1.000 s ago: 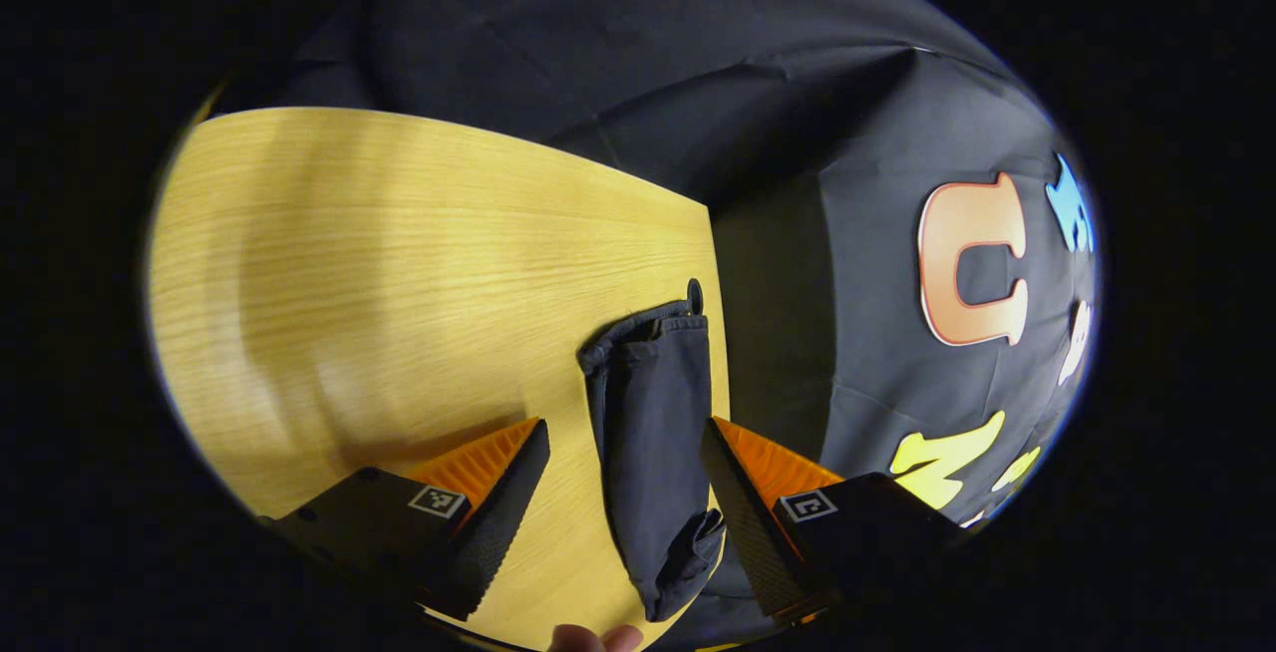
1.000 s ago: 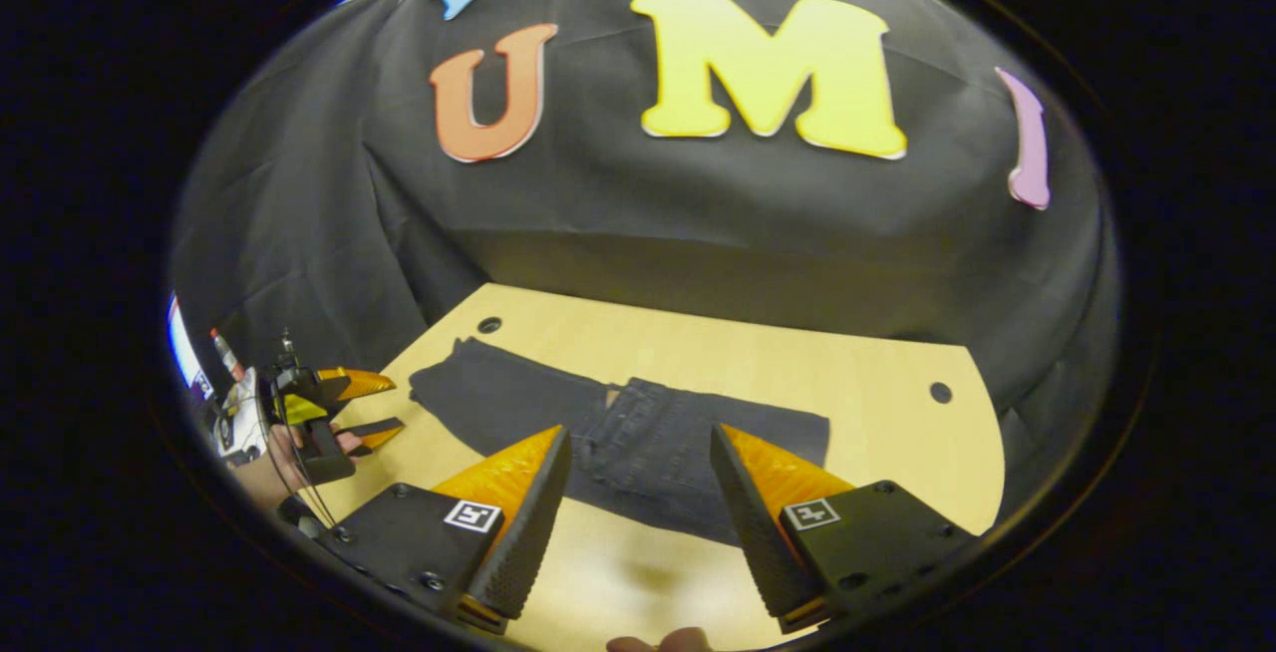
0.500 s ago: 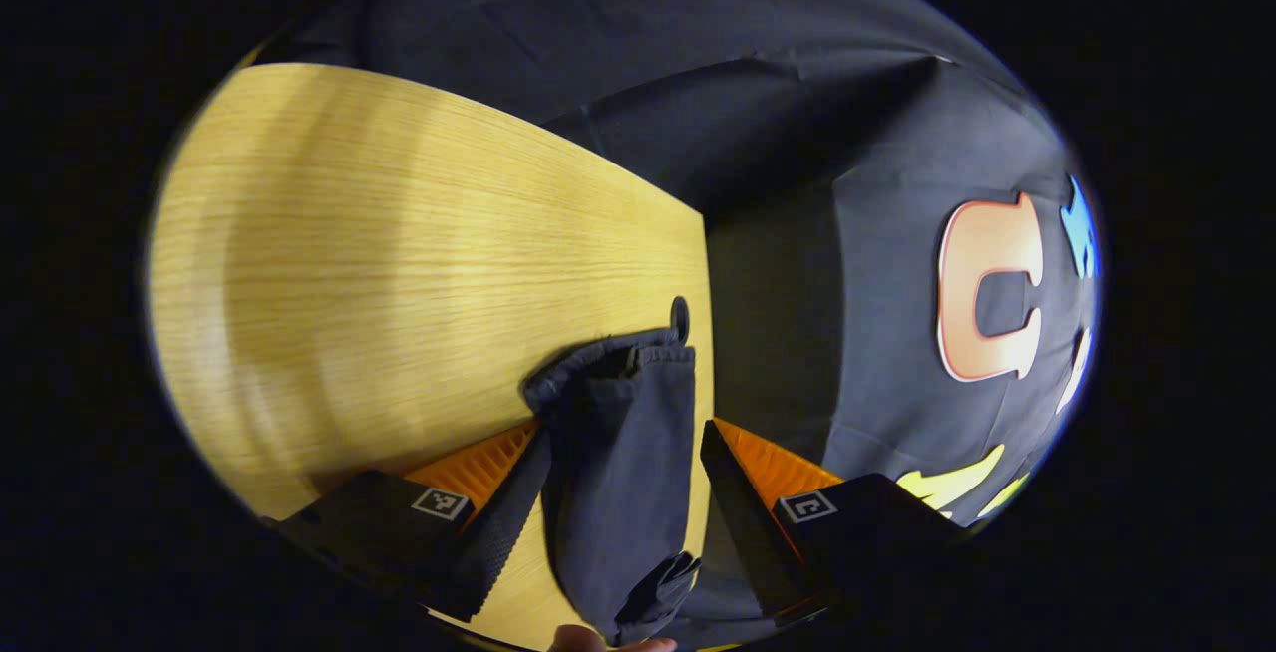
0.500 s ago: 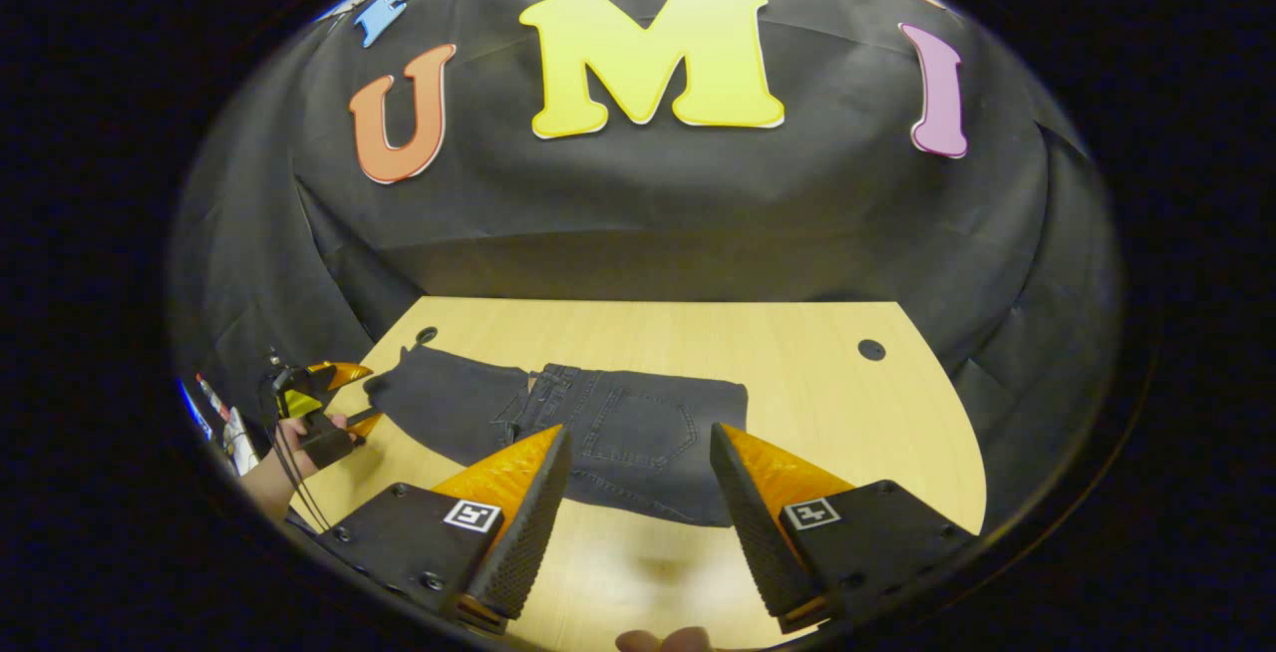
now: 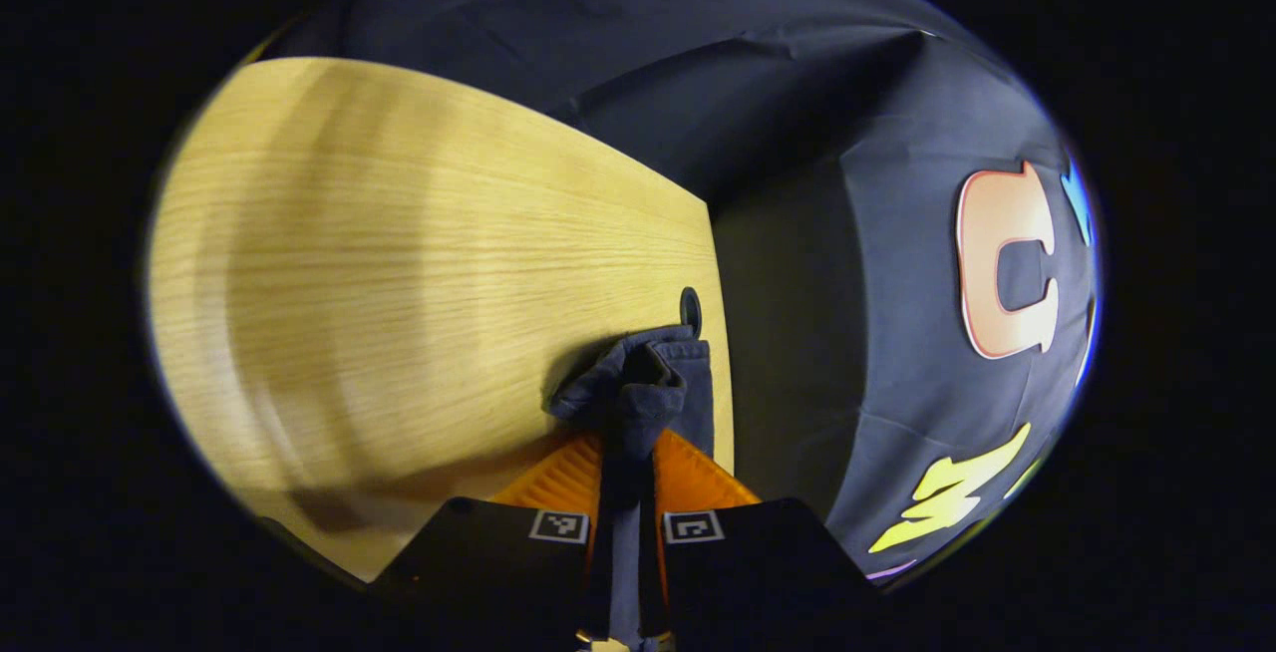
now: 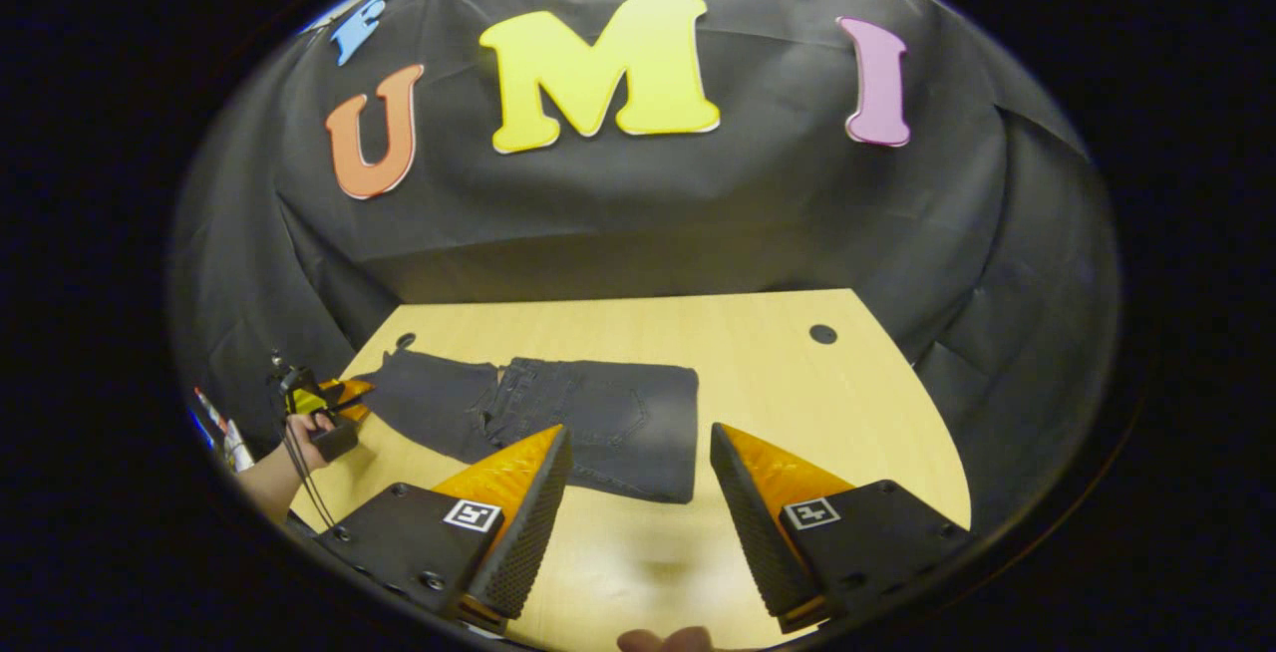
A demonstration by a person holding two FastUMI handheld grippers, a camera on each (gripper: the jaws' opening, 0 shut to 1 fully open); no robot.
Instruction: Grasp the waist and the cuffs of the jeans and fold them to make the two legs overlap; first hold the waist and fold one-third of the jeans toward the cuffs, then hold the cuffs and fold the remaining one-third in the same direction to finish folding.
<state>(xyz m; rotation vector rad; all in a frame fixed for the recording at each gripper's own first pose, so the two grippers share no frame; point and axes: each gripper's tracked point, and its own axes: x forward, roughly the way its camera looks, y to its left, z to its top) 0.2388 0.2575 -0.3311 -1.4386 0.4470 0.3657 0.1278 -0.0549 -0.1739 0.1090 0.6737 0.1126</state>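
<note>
The jeans (image 6: 558,418), dark soft denim with stitched pockets, lie partly folded on the pale wood-grain tabletop (image 6: 797,403), their bunched cuffs (image 5: 638,388) pinched between the left gripper's (image 5: 628,458) ridged fingers by a round hole (image 5: 690,310), while the right gripper (image 6: 638,473) hovers with fingers spread, holding nothing.

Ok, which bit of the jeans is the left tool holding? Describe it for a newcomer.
On the wooden table lie dark jeans. At their far left end, by the small round hole, the left tool pinches the bunched cuffs; the rest lies flat.
</note>
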